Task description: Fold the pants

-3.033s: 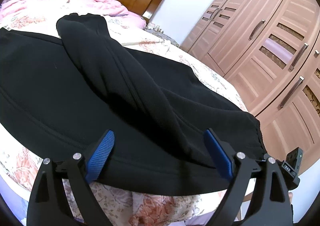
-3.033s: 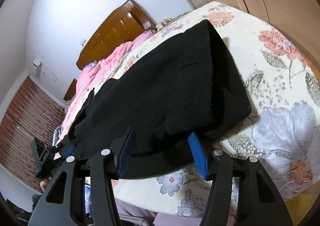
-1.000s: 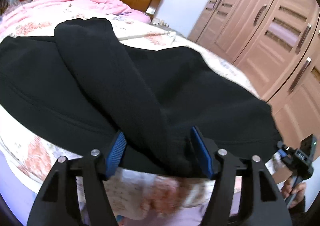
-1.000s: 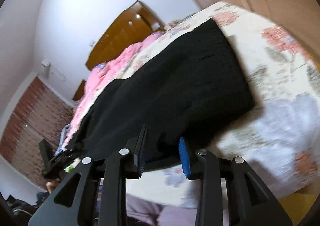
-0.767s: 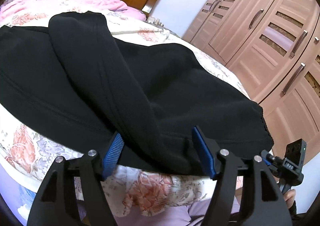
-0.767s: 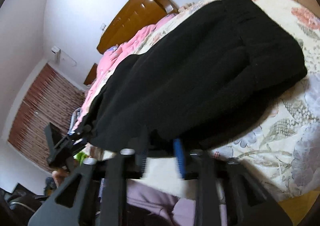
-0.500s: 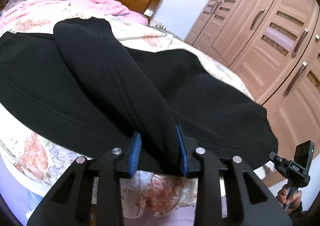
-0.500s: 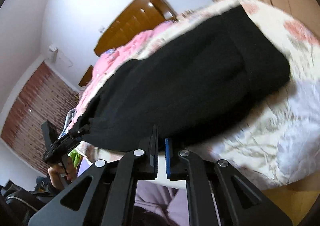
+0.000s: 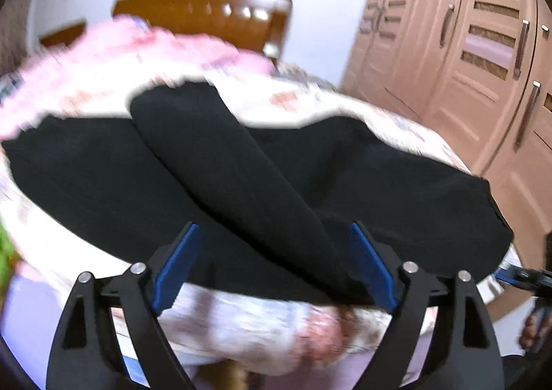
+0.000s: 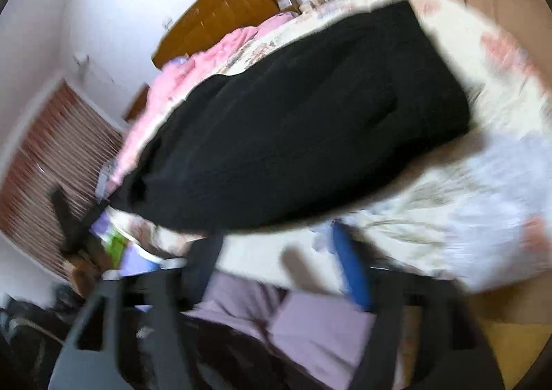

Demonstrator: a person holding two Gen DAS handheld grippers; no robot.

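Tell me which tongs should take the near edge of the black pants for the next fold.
Left, probably. The left tongs stand open with the black pants edge between their blue pads. The right tongs are open too, but blurred and sit below the edge over the floral sheet.

Floral bed [image 9: 241, 321] — black pants [image 9: 276, 176], seemingly pink bedding [image 9: 114, 45].

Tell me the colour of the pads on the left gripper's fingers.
Blue pads on black fingers of the left gripper, clearest in the left wrist view.
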